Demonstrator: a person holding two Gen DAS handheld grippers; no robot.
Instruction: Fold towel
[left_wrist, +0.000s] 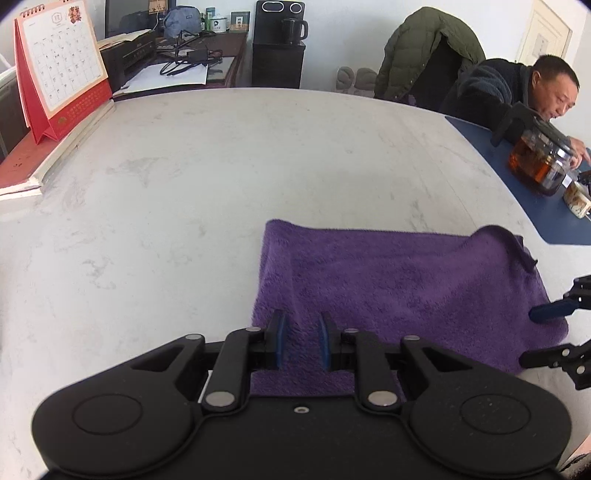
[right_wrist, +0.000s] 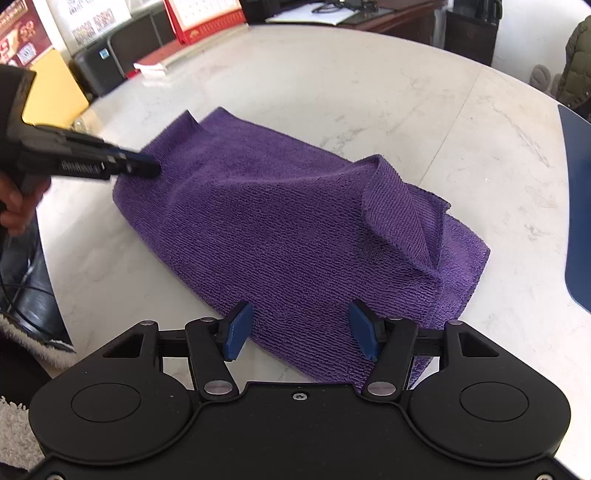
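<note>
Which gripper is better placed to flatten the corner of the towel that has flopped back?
Probably the right gripper. Its jaws stand open over the purple towel, and the flopped corner lies just ahead of it. The left gripper is at the towel's opposite end, farther from that corner.

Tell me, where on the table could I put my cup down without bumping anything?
The big bare stretch of white table between the purple towel and the red calendar is free. Right of the towel it is crowded: a blue mat holds a glass teapot, and the near edge has both grippers.
</note>
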